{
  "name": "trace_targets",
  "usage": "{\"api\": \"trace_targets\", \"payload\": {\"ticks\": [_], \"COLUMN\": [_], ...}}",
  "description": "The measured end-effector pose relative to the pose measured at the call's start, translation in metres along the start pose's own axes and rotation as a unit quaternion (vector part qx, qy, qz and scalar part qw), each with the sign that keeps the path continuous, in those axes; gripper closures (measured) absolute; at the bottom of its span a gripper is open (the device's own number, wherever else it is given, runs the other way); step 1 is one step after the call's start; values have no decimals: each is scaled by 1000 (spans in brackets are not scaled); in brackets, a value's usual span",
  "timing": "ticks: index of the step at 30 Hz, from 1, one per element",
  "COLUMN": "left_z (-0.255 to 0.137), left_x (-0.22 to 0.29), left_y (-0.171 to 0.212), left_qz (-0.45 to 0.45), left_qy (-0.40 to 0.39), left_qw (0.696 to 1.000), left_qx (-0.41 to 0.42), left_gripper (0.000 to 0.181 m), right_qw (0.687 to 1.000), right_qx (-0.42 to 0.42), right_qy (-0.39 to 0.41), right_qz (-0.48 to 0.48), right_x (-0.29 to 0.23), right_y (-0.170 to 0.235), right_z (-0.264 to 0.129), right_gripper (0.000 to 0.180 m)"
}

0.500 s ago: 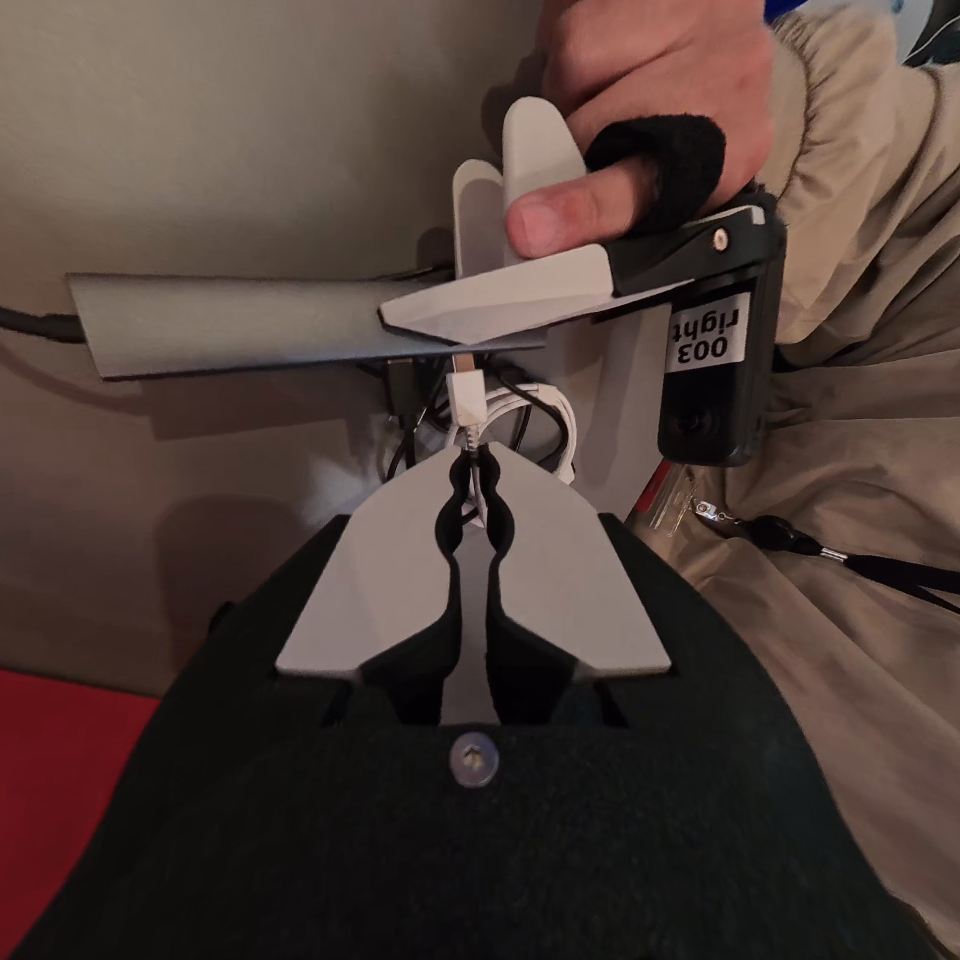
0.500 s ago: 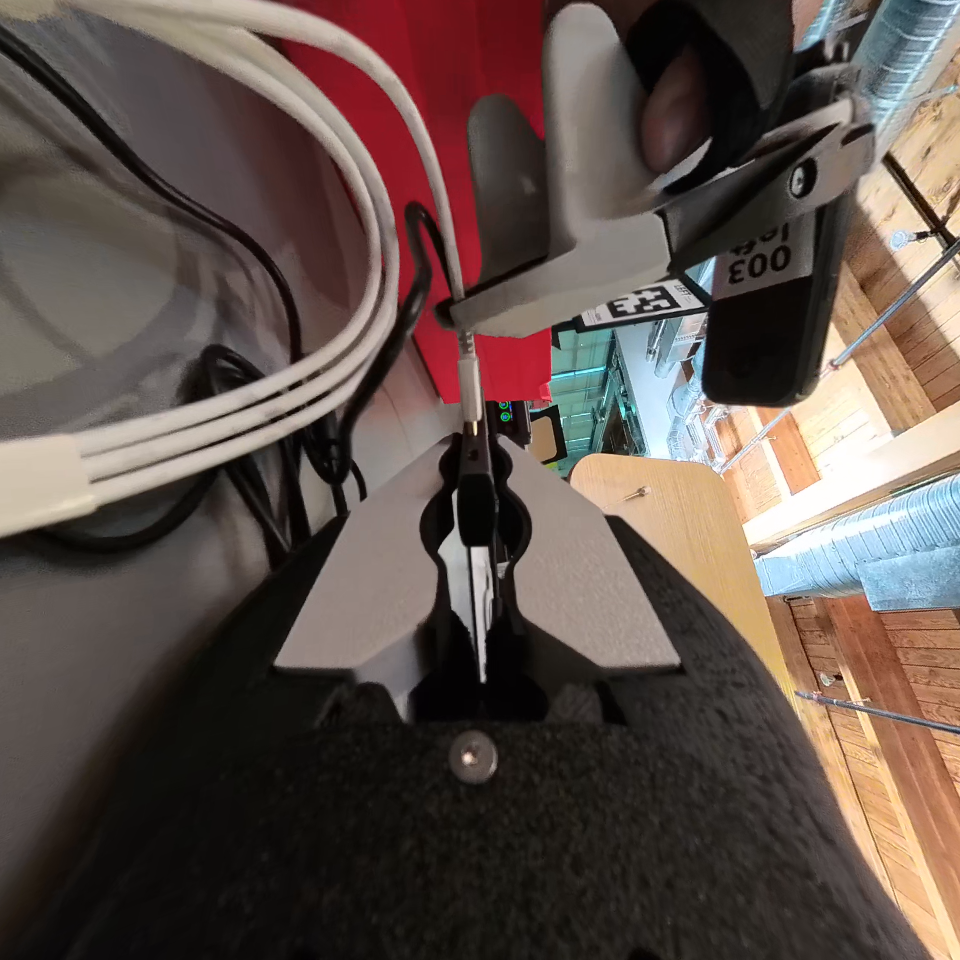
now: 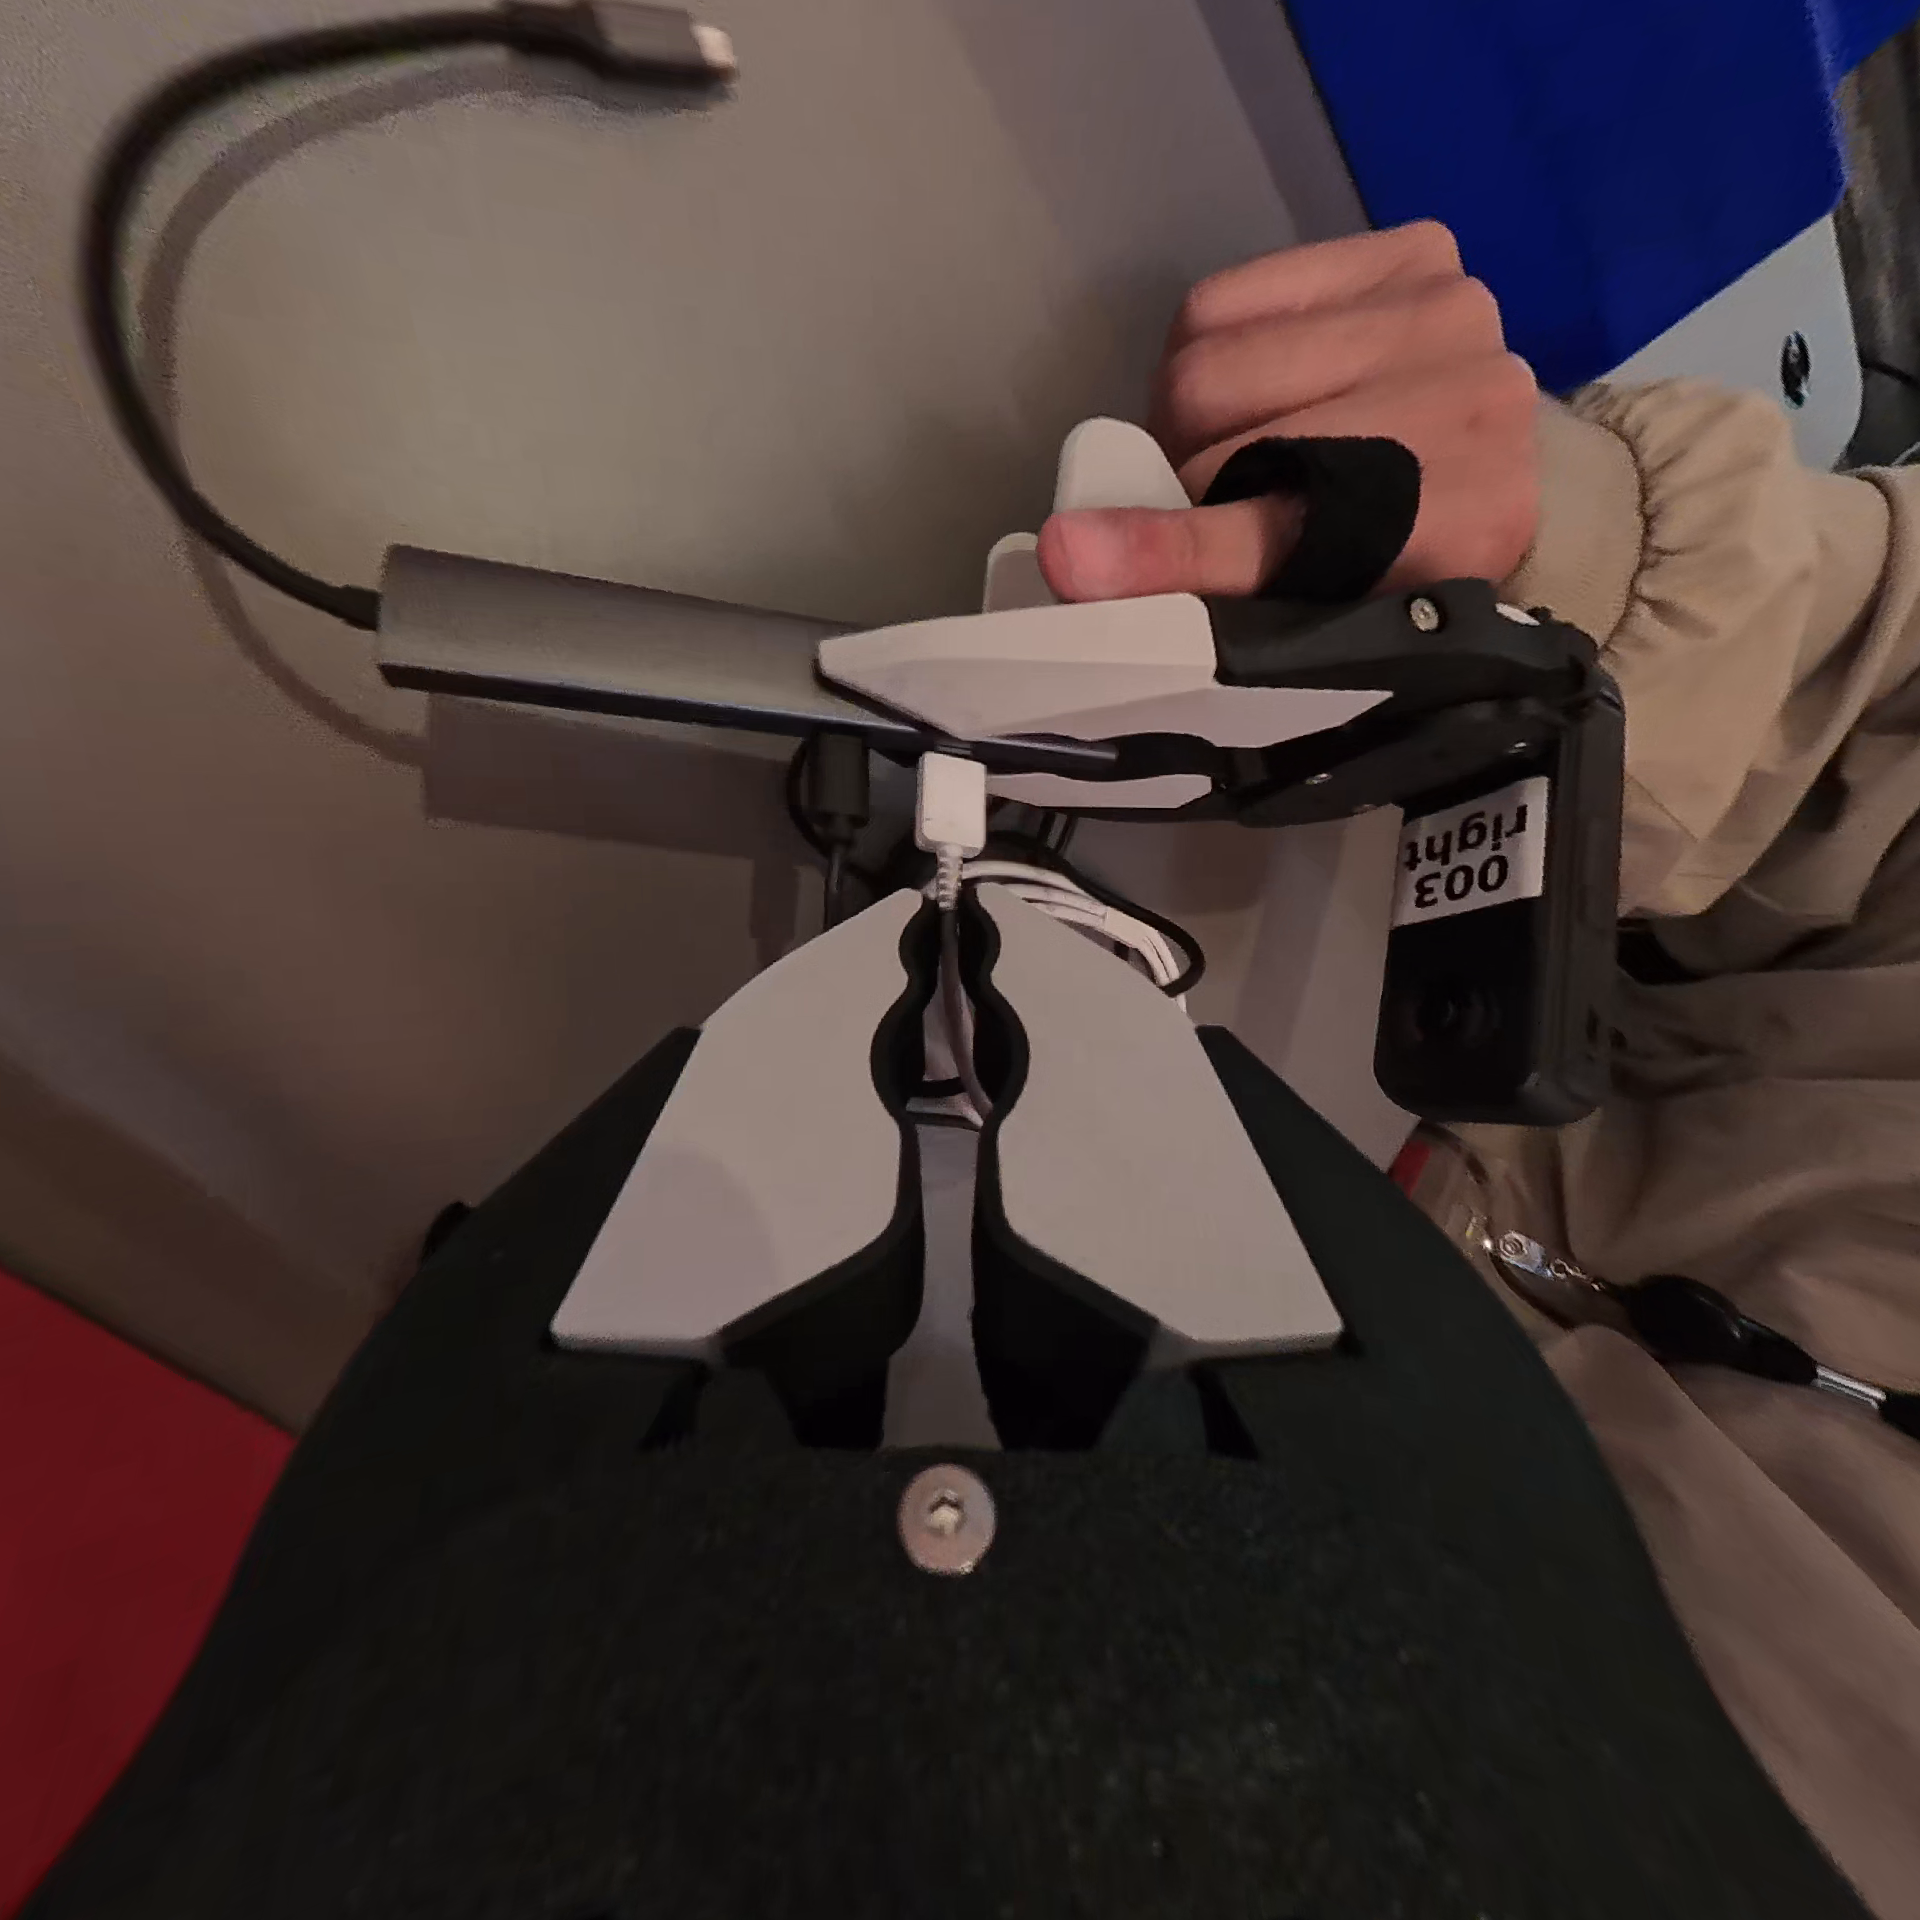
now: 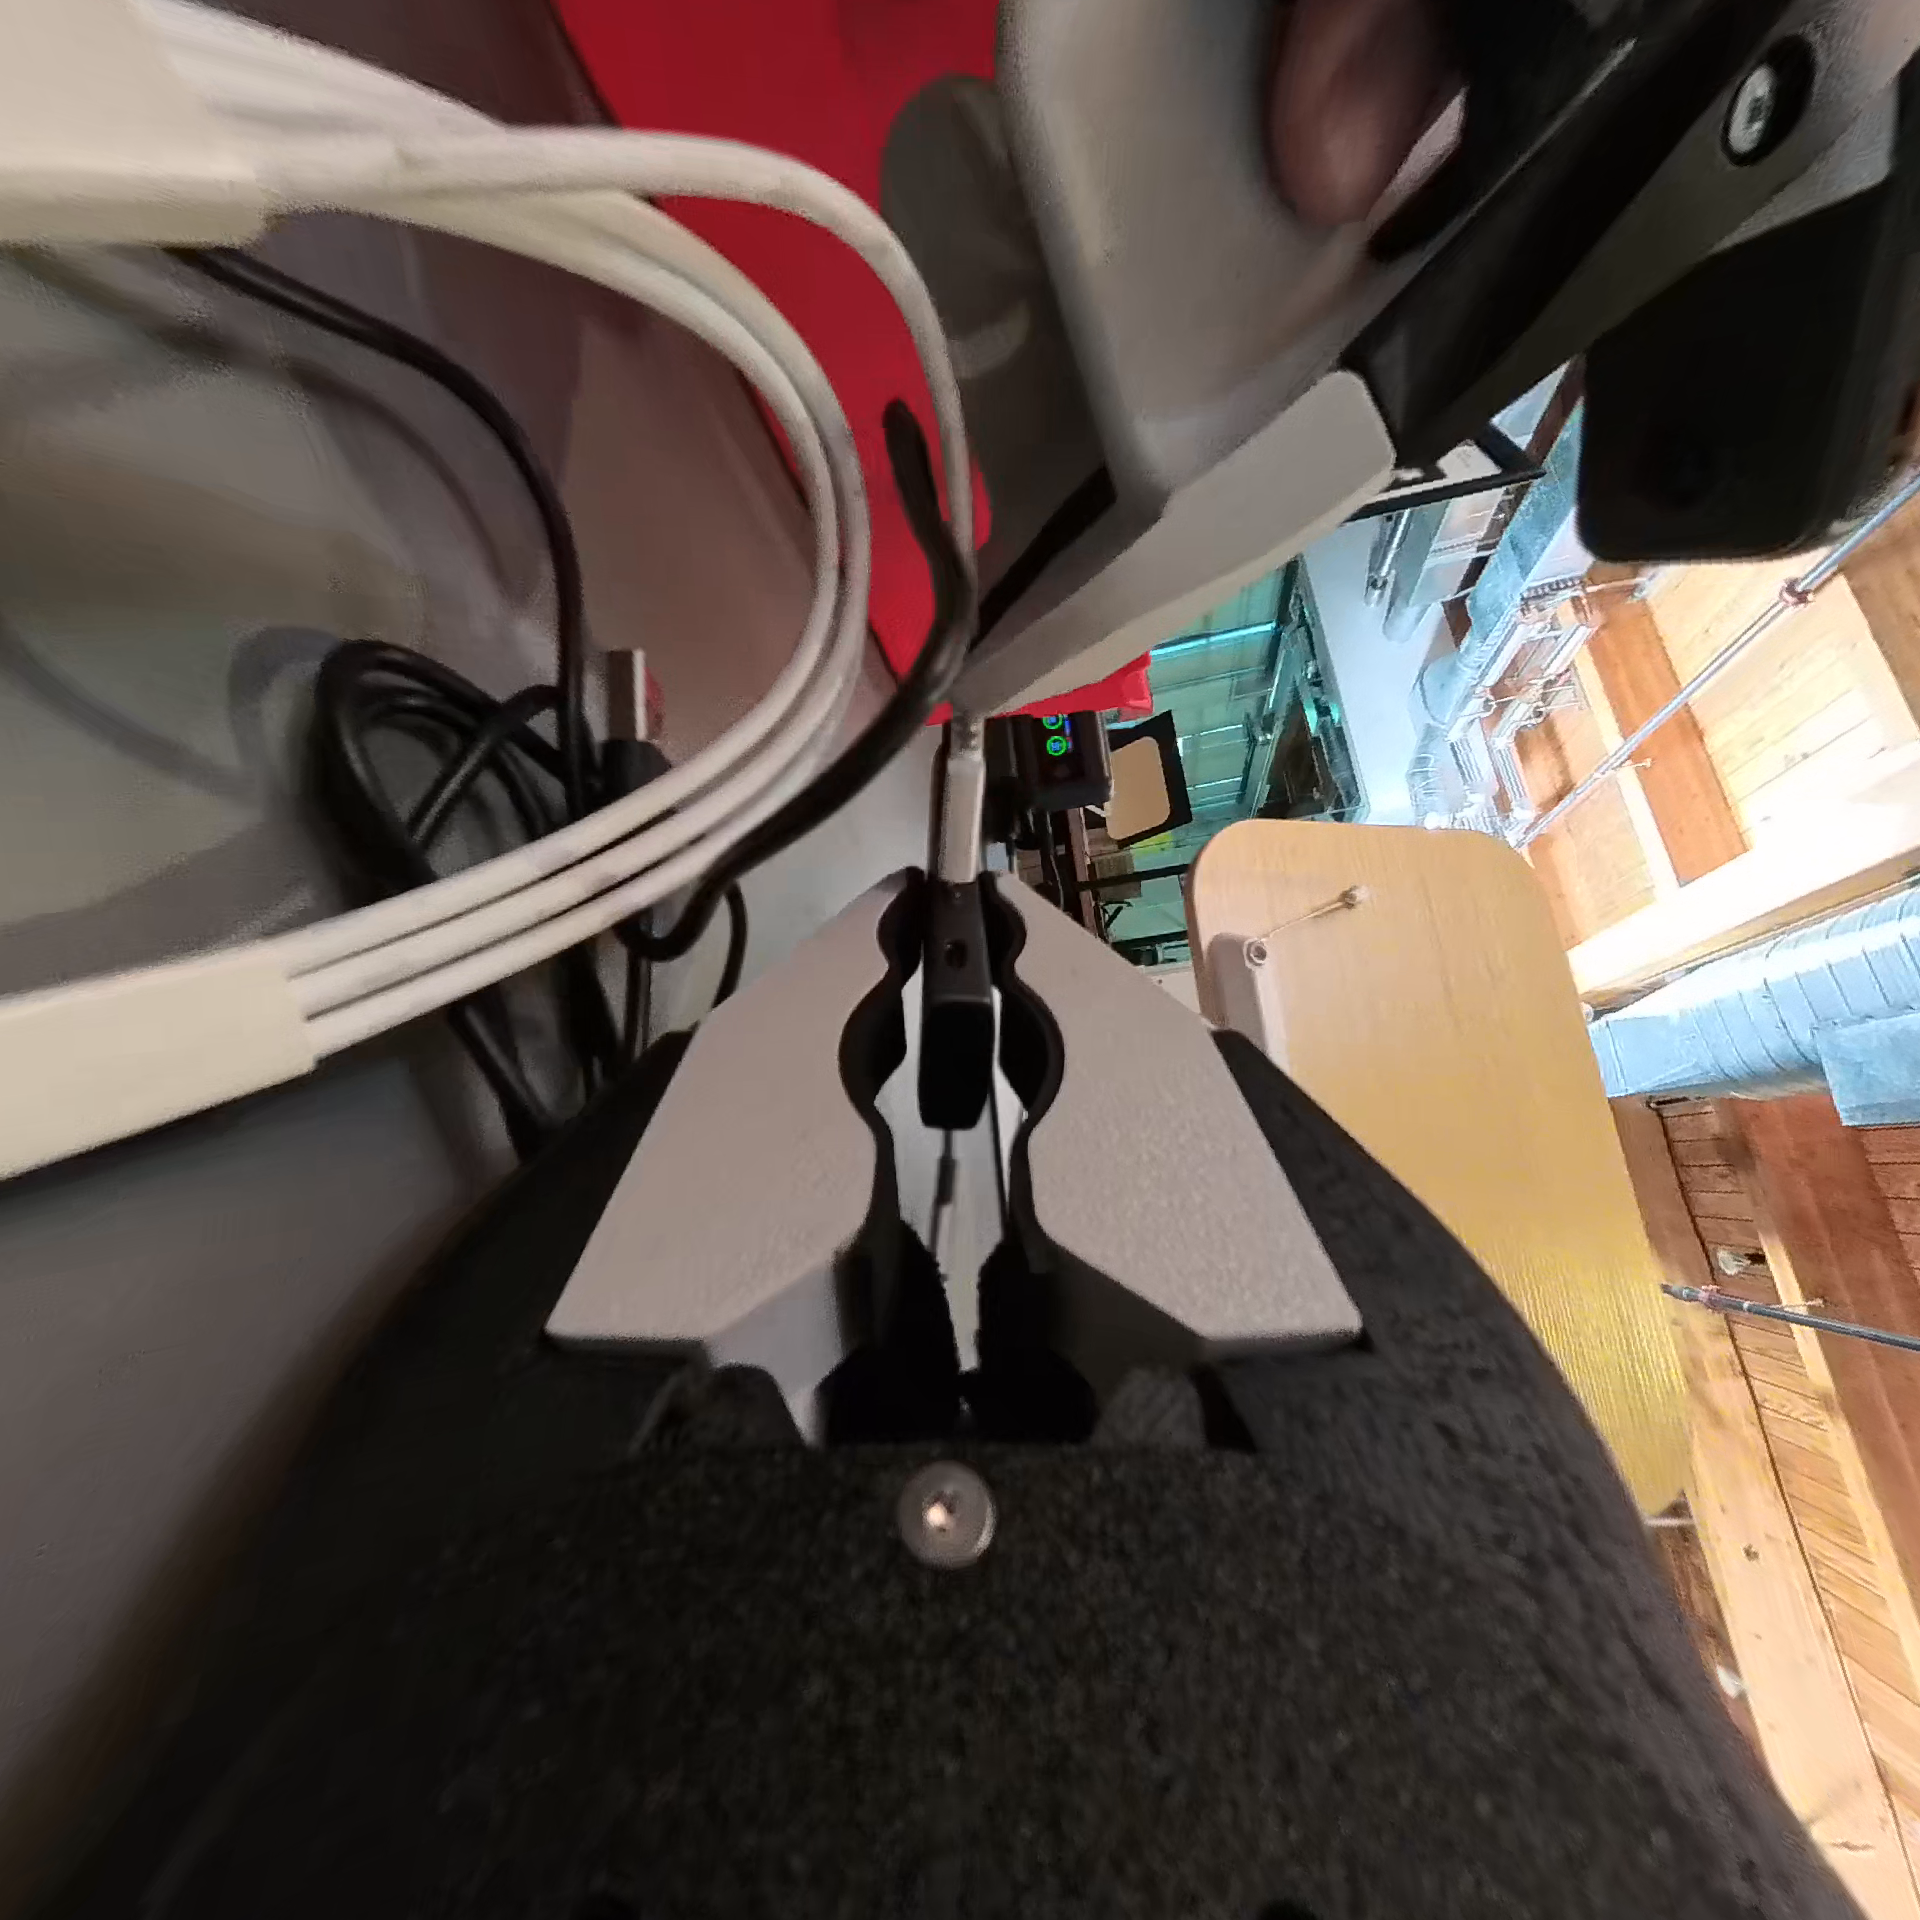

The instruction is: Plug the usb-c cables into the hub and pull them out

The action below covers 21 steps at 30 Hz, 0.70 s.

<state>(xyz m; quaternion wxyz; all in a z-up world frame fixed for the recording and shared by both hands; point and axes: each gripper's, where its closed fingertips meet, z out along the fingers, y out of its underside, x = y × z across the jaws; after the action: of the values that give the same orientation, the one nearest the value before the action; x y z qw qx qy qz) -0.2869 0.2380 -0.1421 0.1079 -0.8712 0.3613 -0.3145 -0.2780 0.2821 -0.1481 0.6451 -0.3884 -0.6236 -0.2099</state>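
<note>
My left gripper is clenched on the thin white cable just behind its white plug, the fingertips pinched round the cord. The plug sits against the near edge of the grey hub, beside a black plug seated to its left; I cannot tell how deep the white one sits. My right gripper is grasping the hub's right end, its fingers clamped flat above and below the slab, seen end-on in its own view as a dark block between the pads.

The hub hangs crosswise above the grey tabletop, its left end free, its own dark lead looping far and left to a loose connector. There is open table to the left and beyond; to the right my right hand and beige sleeve crowd in. Under the hub lies a tangle of white and black cords; in the right view a bundle of white strands arcs close past the left gripper's body.

Half a second ago the hub filled the left view closer and level; now it sits a little farther off, tilted down to the right, with its lead and far connector showing. The right view has swung closer to the left gripper and is blurred.
</note>
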Motion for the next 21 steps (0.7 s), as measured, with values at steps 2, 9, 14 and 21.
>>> {"api": "trace_targets", "payload": {"ticks": [2, 9, 14, 21], "left_z": [-1, 1, 5, 2], "left_x": [-5, -12, -12, -10], "left_y": [-1, 0, 1, 3], "left_qz": [-4, -6, 9, 31], "left_qy": [-12, -33, -48, -44], "left_qw": [1000, 999, 999, 998], "left_qx": [9, 14, 18, 36], "left_gripper": [178, 178, 178, 178], "right_qw": [1000, 1000, 1000, 1000], "right_qx": [4, 14, 12, 23], "right_qy": [-4, -13, -8, 4], "right_qz": [-8, -3, 0, -18], "right_x": [-3, -5, -1, 4], "right_y": [-1, -2, -2, -8], "right_z": [0, -1, -1, -2], "right_gripper": [168, 170, 170, 171]}}
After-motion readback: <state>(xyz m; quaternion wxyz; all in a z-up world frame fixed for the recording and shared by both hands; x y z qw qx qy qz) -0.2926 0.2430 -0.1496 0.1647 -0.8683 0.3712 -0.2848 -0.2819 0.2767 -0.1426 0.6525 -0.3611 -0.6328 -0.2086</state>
